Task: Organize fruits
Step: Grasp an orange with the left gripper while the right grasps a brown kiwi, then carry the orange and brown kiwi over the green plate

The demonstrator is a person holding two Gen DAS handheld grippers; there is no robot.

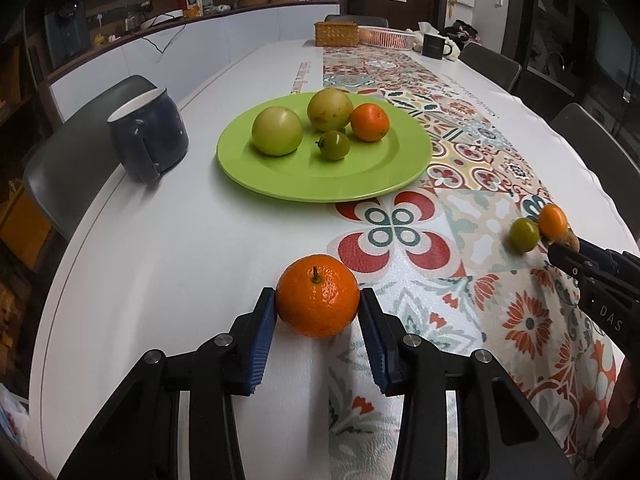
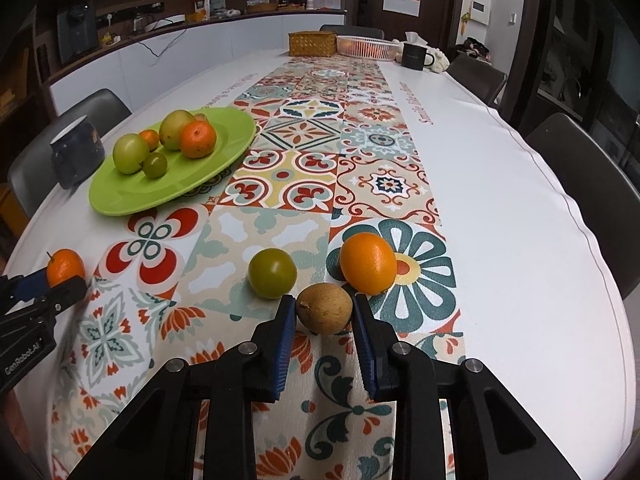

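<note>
Left claw (image 1: 318,306) clenched on tangerine (image 1: 317,295), right claw (image 2: 324,311) gripping brown fruit (image 2: 324,308)

Table (image 2: 500,184), patterned cloth (image 2: 304,168): green plate (image 1: 360,176), mug (image 1: 152,136), loose fruit.

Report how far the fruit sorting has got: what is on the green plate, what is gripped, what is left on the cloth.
Done: the green plate holds several fruits, green ones and orange ones. In hand: the left gripper has its jaws on a mandarin; the right gripper has its jaws on a brown fruit. Left on the cloth: a green fruit and an orange fruit.
</note>
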